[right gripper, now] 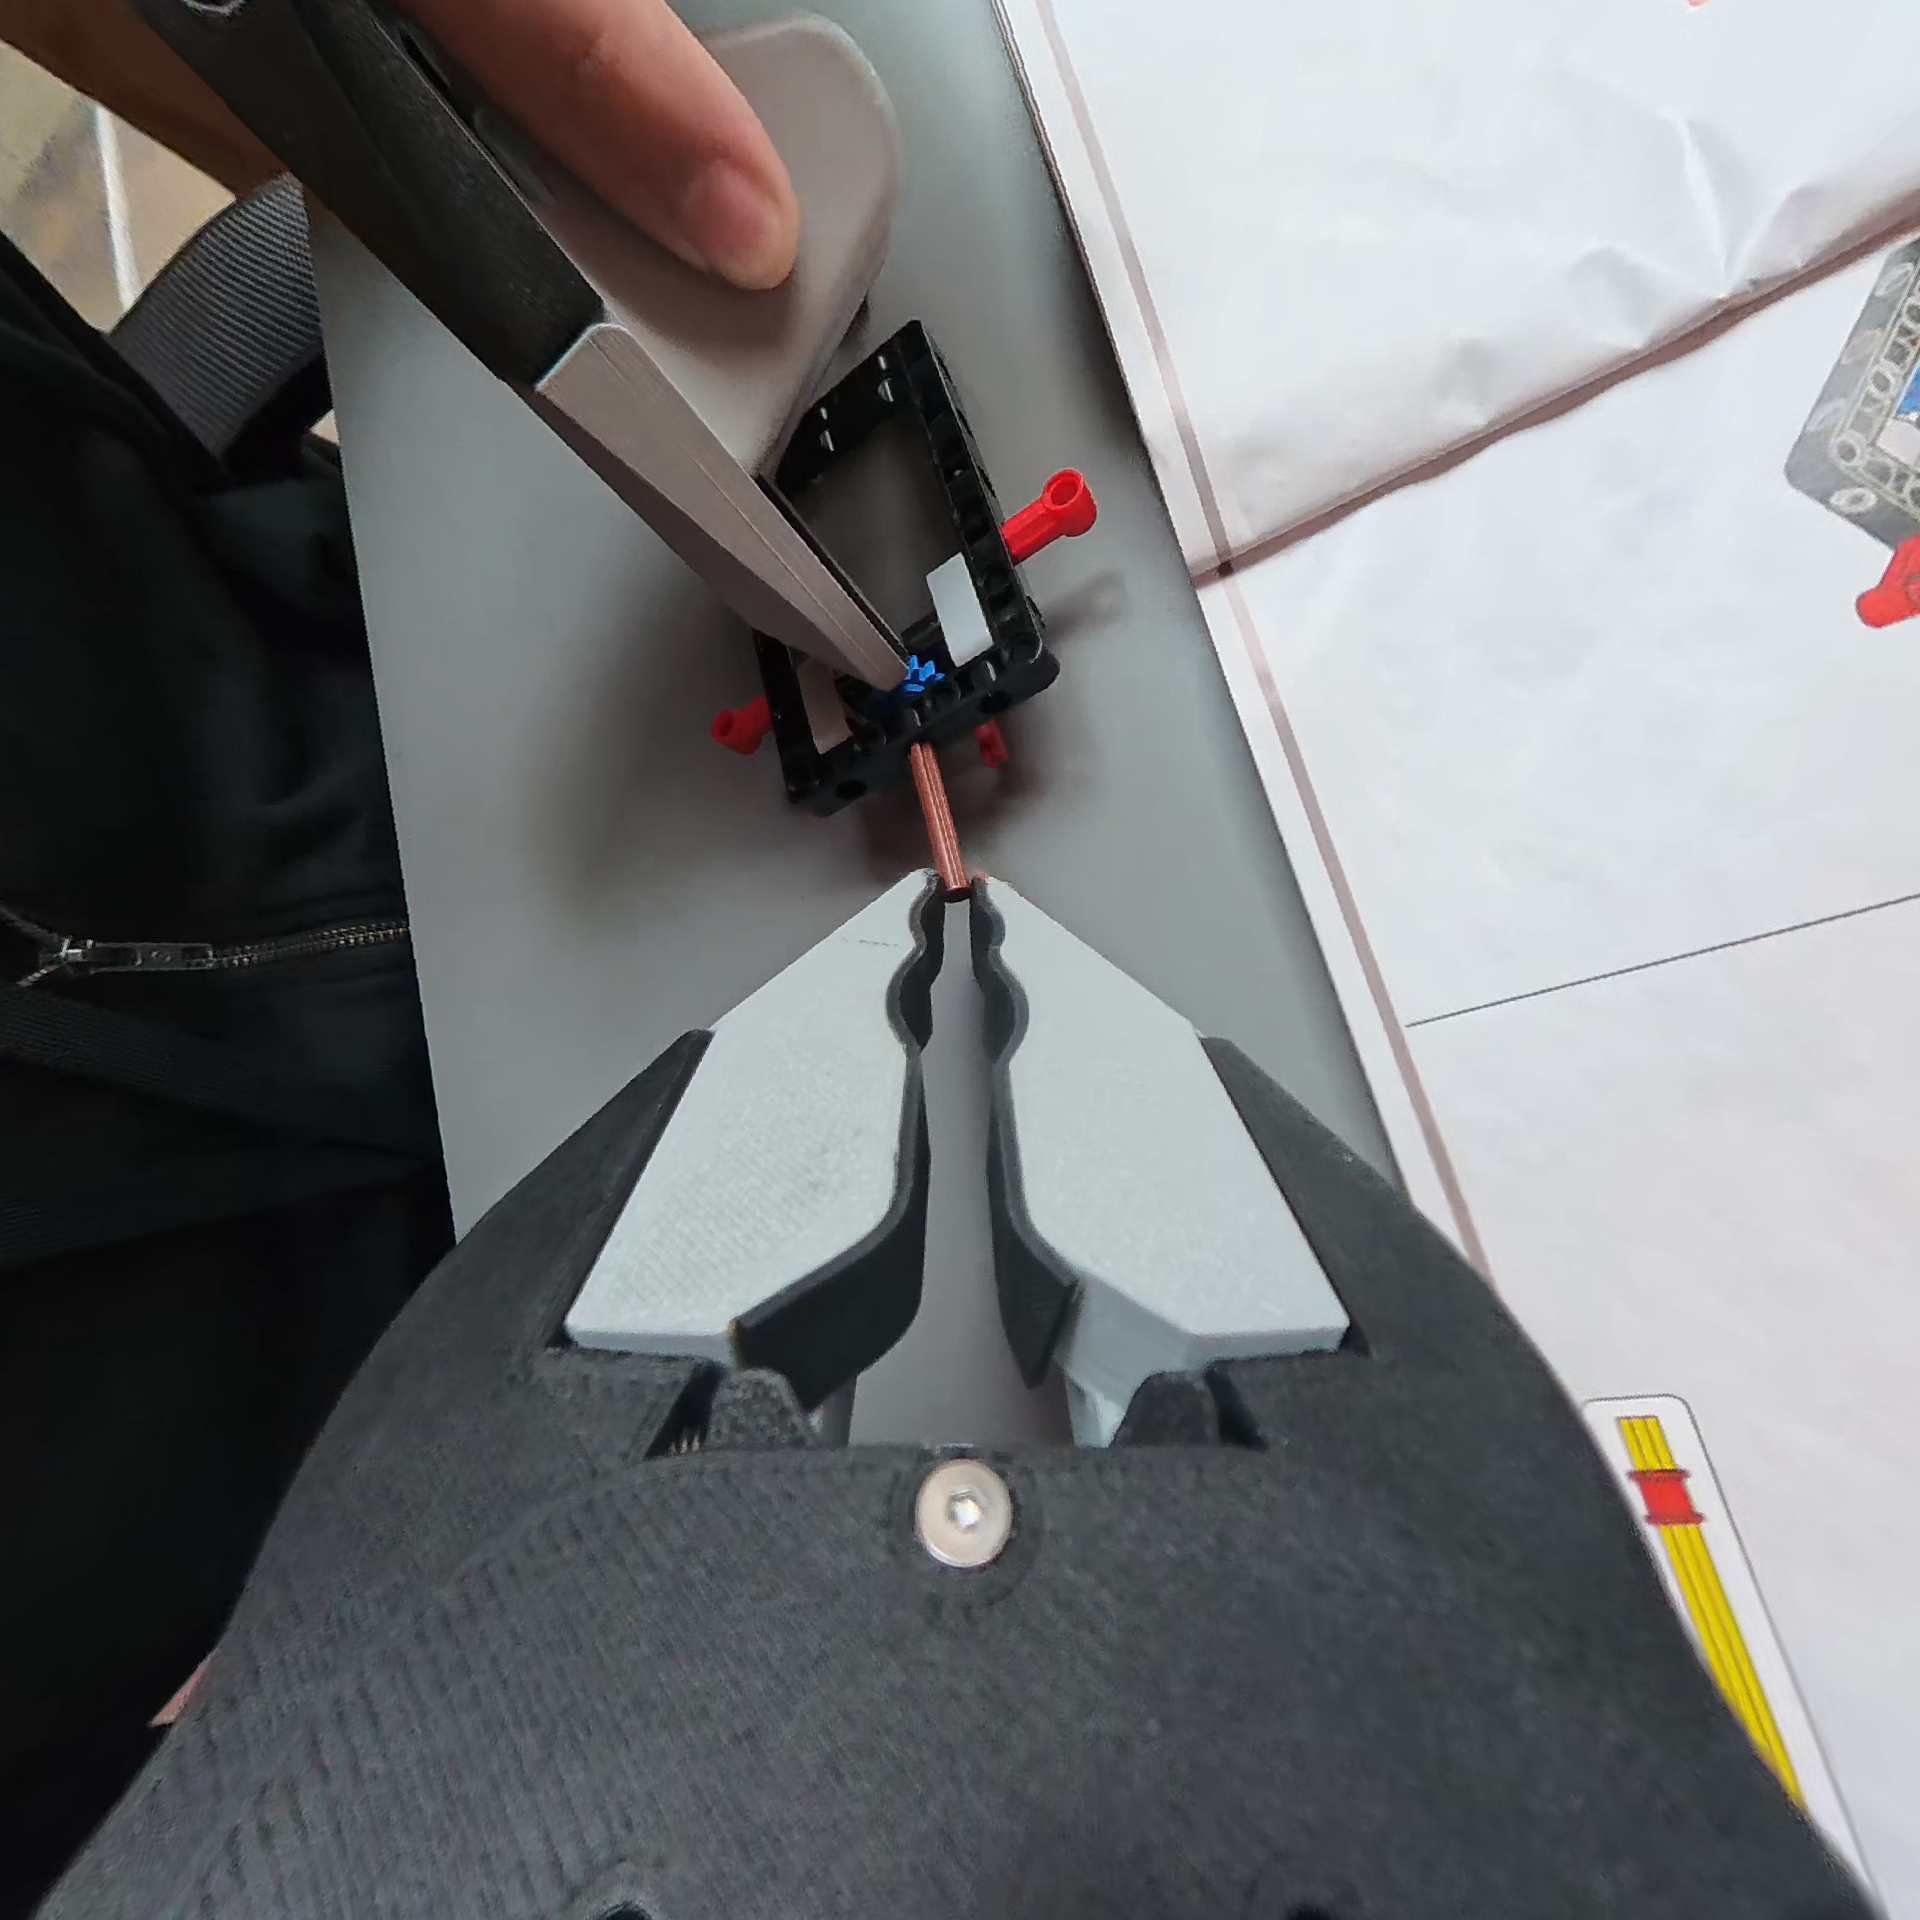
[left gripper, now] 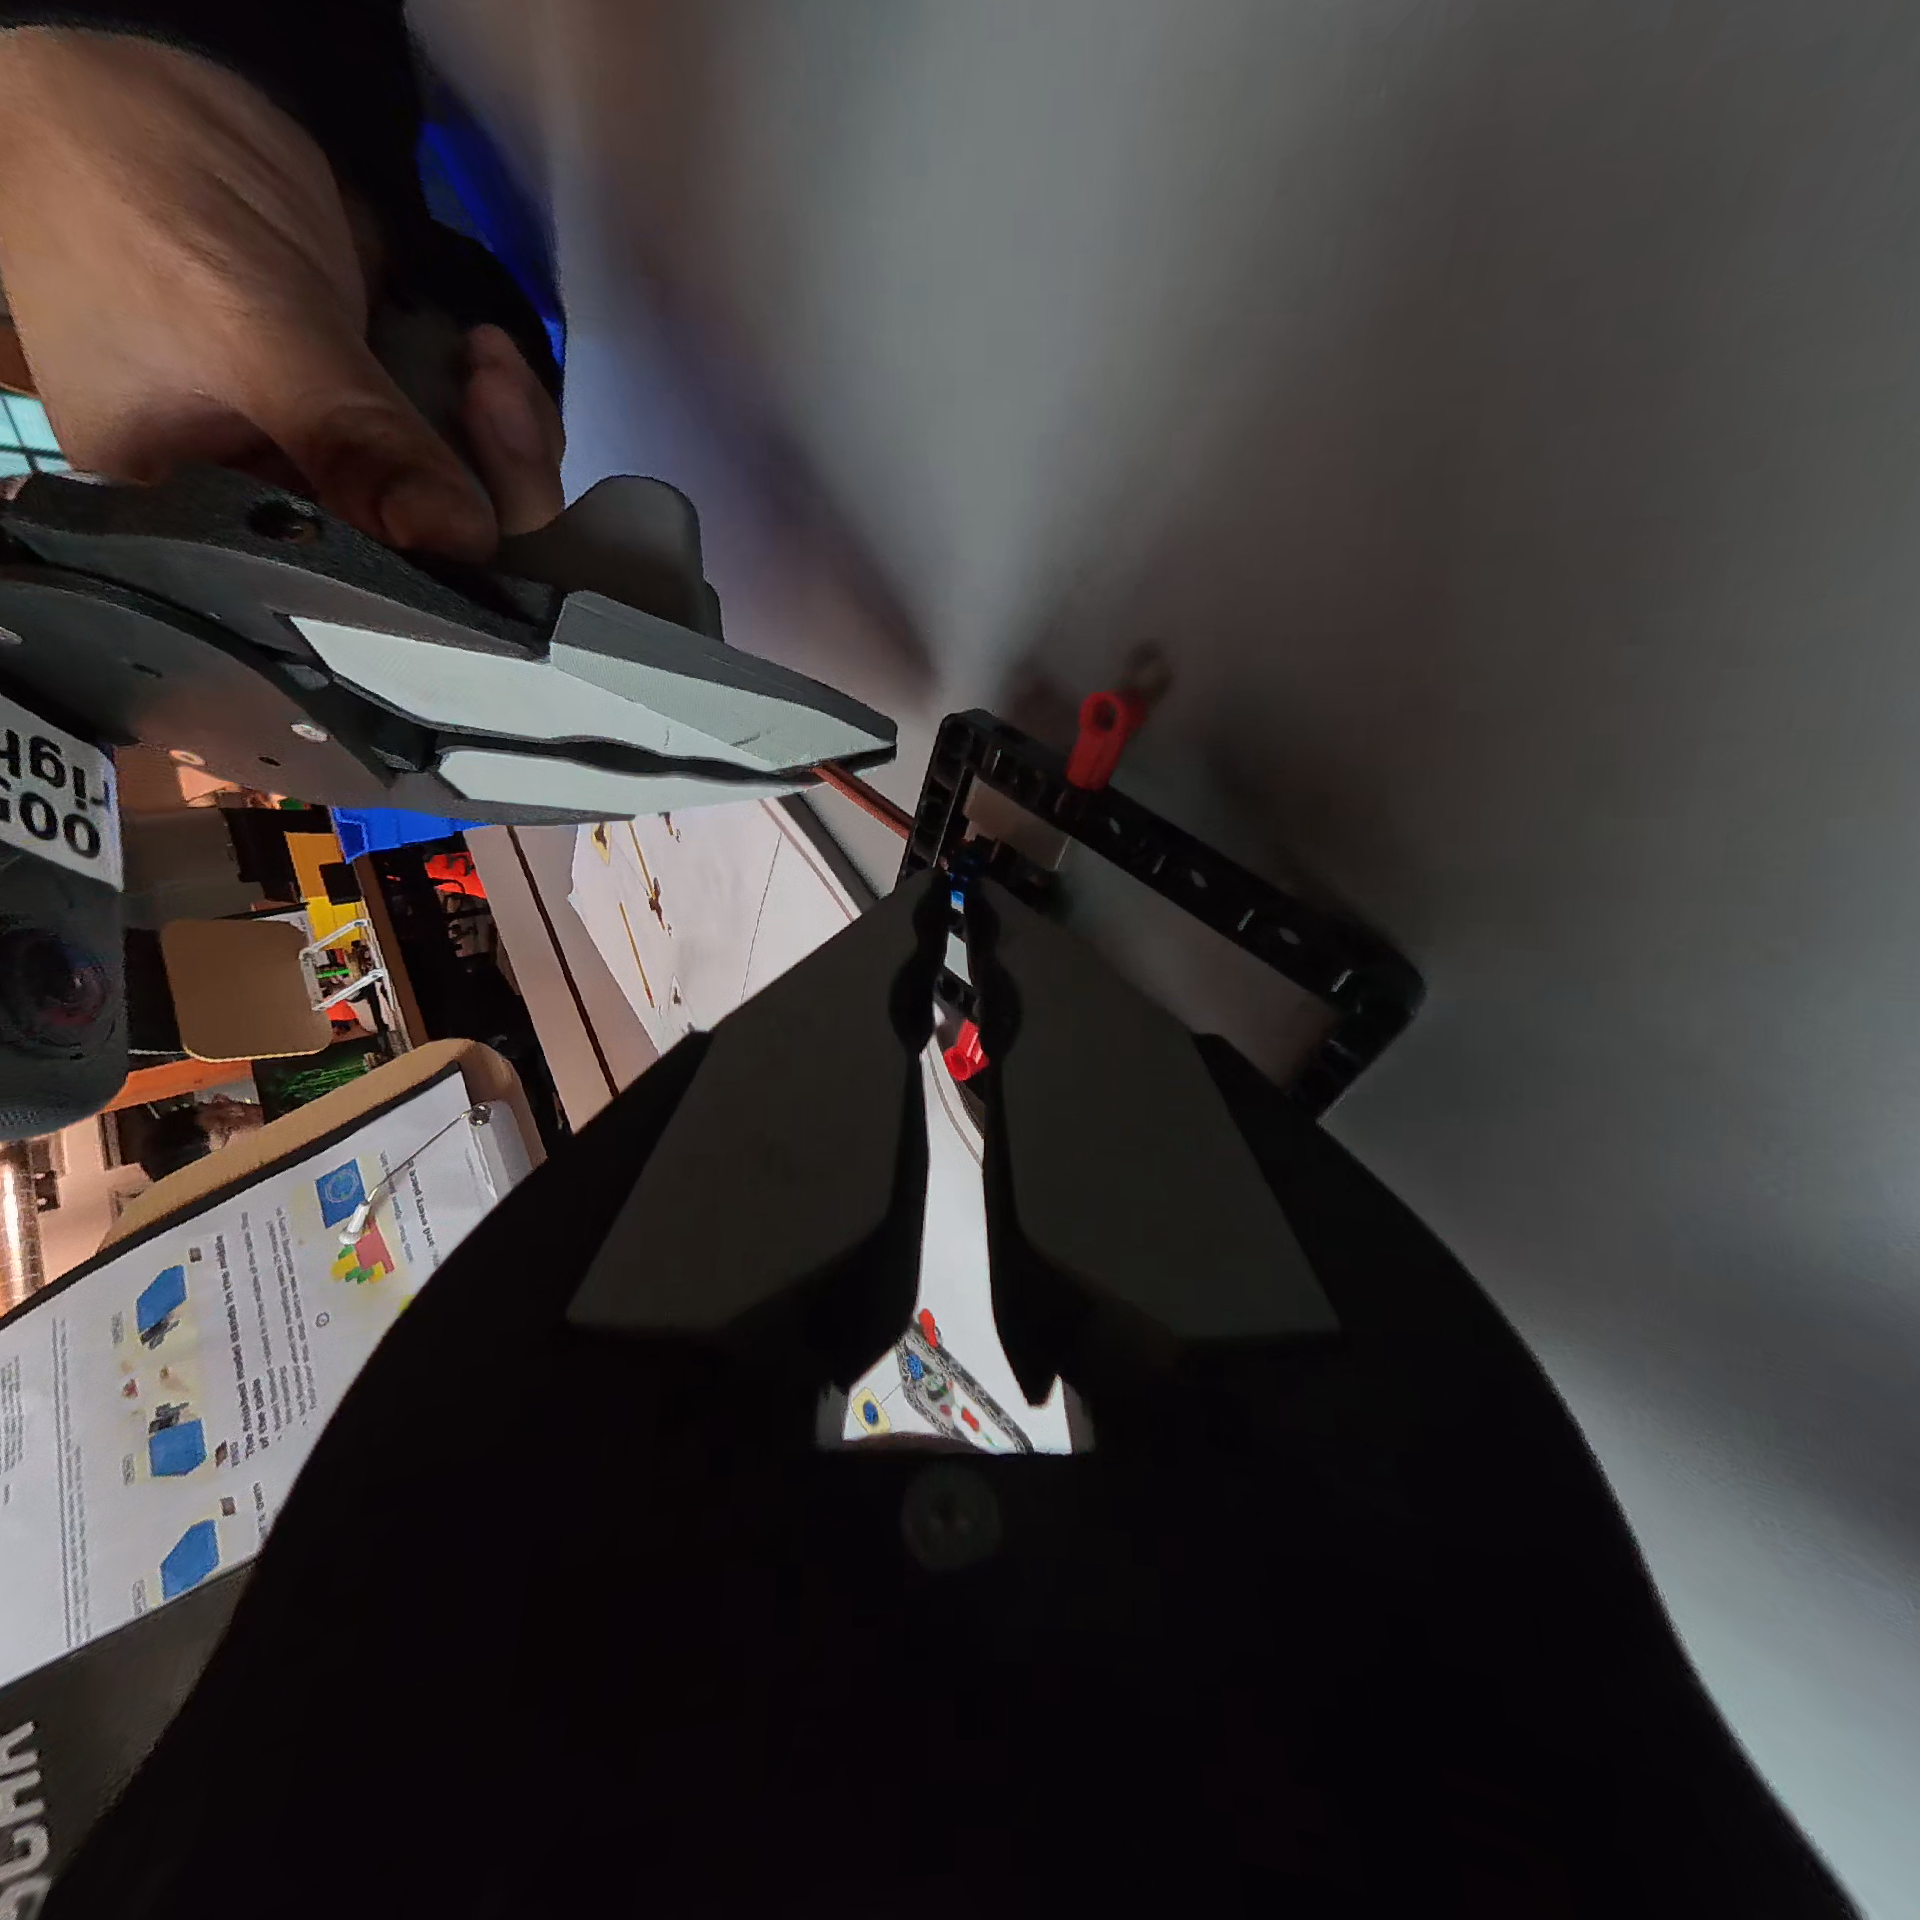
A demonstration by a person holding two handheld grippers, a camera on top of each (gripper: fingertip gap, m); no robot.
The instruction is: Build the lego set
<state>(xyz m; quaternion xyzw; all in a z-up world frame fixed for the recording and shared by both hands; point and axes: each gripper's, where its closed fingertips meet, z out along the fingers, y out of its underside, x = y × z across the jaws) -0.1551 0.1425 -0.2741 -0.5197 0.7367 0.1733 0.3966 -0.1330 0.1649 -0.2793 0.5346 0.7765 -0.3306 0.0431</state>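
A black rectangular Lego frame lies on the grey table, with red pins sticking out of its sides. My left gripper reaches into the frame, shut on a small blue gear against the near beam. My right gripper is shut on a thin brown axle, whose far end meets the near beam in line with the gear. In the left wrist view the frame stands just beyond my fingertips, and the right gripper comes in from the left with the axle.
White instruction sheets cover the table to the right of the frame. A clipboard with a printed page stands at the left in the left wrist view. A person's dark jacket is at the table's left edge.
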